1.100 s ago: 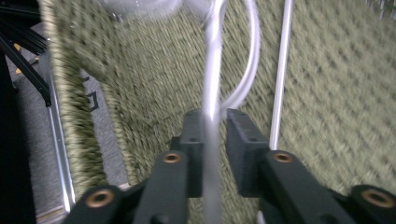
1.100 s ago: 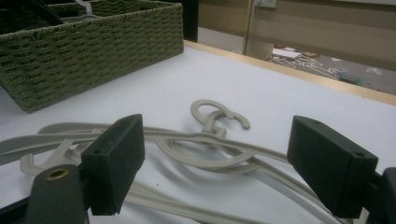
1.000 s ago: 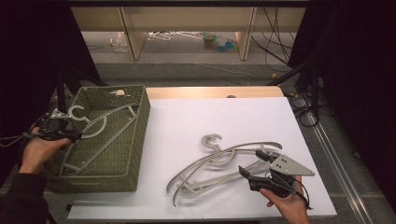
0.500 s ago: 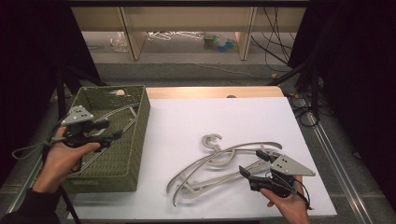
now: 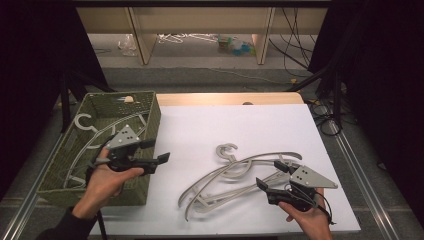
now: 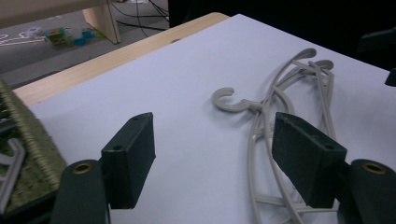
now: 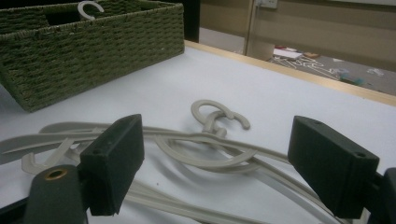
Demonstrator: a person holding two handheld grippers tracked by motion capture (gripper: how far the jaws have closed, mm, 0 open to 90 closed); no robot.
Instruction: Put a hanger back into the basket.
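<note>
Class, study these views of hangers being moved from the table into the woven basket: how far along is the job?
Done: at least one hanger already lies in the green basket. In hand: nothing; the left gripper is open over the basket's edge, facing the table, and the right gripper sits open at the pile. Left: the tangled pile of grey hangers, apparently two or more, lies on the white table.

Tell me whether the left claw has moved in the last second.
Yes. The left claw has swung from the basket's far left edge across to its right rim, toward the hangers on the table, open and empty.
</note>
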